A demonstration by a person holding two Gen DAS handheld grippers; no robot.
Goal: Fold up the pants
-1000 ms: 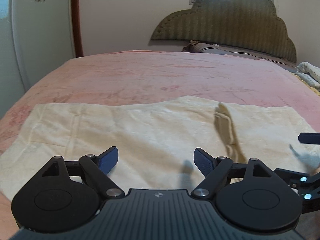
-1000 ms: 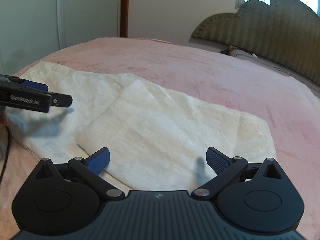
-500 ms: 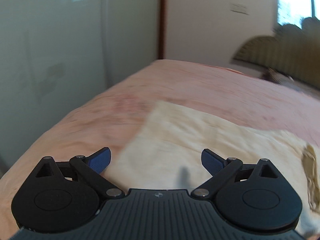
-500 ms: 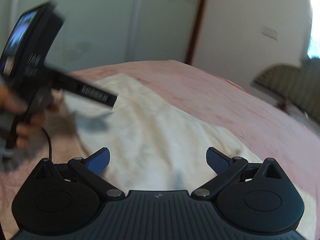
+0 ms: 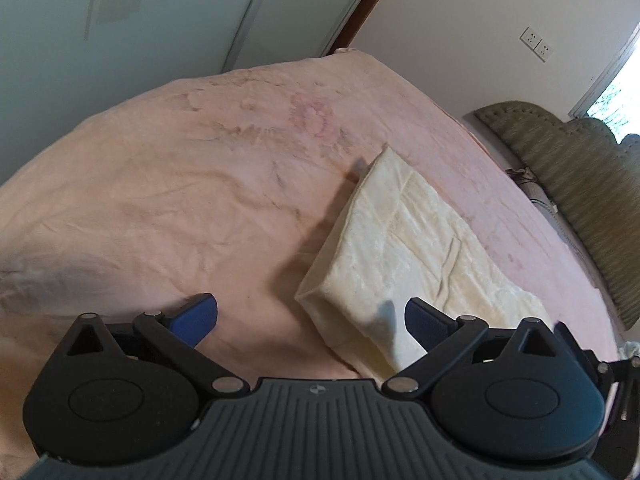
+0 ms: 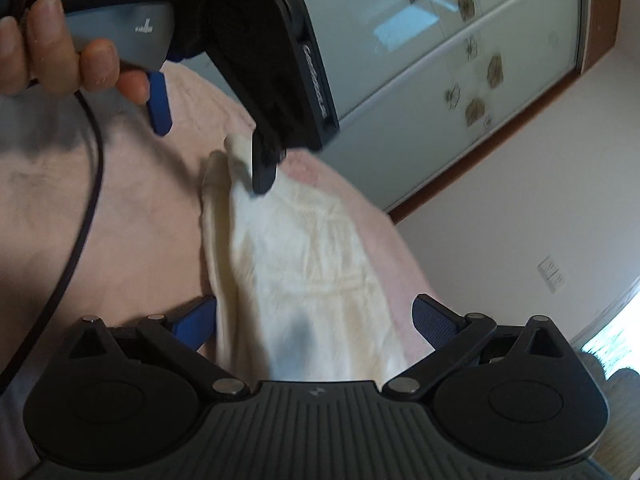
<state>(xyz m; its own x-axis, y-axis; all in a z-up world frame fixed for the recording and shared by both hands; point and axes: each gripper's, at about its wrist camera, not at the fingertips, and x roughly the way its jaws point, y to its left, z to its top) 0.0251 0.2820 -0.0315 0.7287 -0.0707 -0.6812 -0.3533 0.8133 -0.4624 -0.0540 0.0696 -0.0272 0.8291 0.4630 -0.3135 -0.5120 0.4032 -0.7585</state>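
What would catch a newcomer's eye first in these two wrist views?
The cream folded pants on the pink bedspread, filling the middle of both views. In the right wrist view the left gripper looms at the top, held by a hand, one finger at the pants' far end. The right gripper stands open over the near end.

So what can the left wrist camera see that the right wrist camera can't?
Only the left wrist view shows the green headboard, and the left gripper from behind, fingers spread wide with nothing between them. Only the right wrist view shows the person's hand, a dark cable and the flowered wardrobe doors. Both show the cream pants on the pink blanket.
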